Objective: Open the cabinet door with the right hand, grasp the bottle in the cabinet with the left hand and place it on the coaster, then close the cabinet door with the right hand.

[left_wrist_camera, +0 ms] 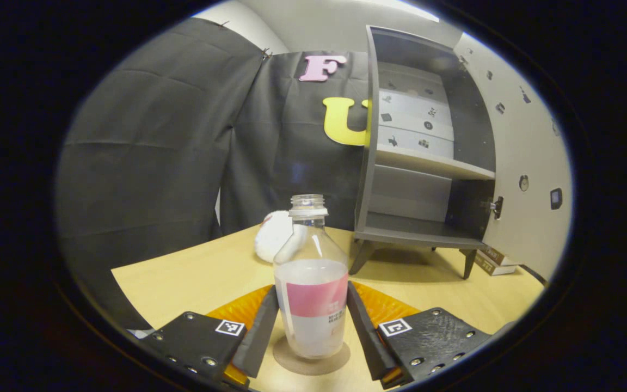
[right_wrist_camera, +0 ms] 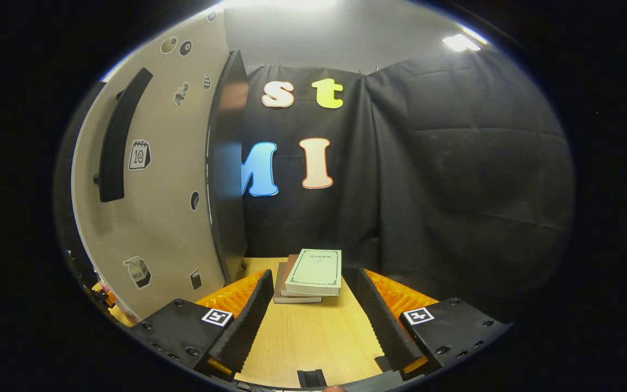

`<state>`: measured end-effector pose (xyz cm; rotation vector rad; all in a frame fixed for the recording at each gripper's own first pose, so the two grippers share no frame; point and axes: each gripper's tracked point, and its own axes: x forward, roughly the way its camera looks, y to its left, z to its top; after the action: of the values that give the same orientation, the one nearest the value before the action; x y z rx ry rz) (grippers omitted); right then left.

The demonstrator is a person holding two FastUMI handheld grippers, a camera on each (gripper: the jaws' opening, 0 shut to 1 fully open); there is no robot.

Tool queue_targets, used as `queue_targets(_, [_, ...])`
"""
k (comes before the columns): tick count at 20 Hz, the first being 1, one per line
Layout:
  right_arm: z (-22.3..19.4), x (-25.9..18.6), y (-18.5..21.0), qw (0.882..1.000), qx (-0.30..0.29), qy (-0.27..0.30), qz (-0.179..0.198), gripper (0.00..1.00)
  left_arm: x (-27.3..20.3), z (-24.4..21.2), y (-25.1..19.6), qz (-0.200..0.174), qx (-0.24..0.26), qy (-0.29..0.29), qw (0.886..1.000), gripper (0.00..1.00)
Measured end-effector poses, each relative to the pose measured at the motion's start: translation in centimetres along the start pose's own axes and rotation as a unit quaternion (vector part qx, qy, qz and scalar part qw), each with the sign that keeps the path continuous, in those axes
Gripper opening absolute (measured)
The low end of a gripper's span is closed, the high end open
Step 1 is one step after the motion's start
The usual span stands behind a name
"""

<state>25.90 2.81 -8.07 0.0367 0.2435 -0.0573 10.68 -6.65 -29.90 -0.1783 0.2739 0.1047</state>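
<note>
Nearest, the left hand-held gripper (left_wrist_camera: pixel 312 332) stands spread around the capless bottle (left_wrist_camera: pixel 311 283), its fingers just clear of it; the bottle stands upright on the round coaster (left_wrist_camera: pixel 302 363). Beyond, at 2 o'clock, the cabinet (left_wrist_camera: pixel 422 163) stands with its door (left_wrist_camera: pixel 515 163) open. The right hand-held gripper (right_wrist_camera: pixel 311 321) gapes, holding nothing, above the surface (right_wrist_camera: pixel 313 343).

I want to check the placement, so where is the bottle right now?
In the left gripper view, the bottle stands upright on the round coaster on the table, between the left tool's fingers, in front of the open cabinet.
</note>
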Motion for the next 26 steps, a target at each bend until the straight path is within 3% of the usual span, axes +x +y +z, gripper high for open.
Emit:
queue_targets(12, [-0.9, 0.3, 1.2, 1.000, -0.007, 0.010, 0.007, 0.98, -1.0, -2.2, -1.1, -0.005, 0.027, 0.020, 0.999, 0.72])
queue_targets(14, [-1.2, 0.3, 1.3, 1.000, -0.007, 0.012, 0.008, 0.93, -1.2, -2.3, -1.3, -0.005, 0.033, 0.024, 0.999, 0.76])
queue_targets(15, [-1.3, 0.2, 1.2, 1.000, -0.005, 0.014, 0.008, 0.98, -1.4, -2.1, -1.4, -0.006, 0.037, 0.024, 0.999, 0.76])
queue_targets(17, [-1.5, 0.3, 1.1, 1.000, -0.001, 0.017, 0.008, 0.98, -1.5, -1.4, -1.5, 0.000, 0.049, 0.018, 0.999, 0.82])
queue_targets(22, [-1.2, 0.3, 0.7, 1.000, 0.008, 0.012, 0.010, 0.98, -1.8, 0.5, -2.5, -0.002, 0.073, 0.016, 0.997, 0.80])
queue_targets(26, [-0.4, 0.1, 0.5, 1.000, 0.010, 0.000, 0.015, 0.98, -2.1, 4.5, -3.0, 0.008, 0.086, -0.007, 0.996, 0.80])
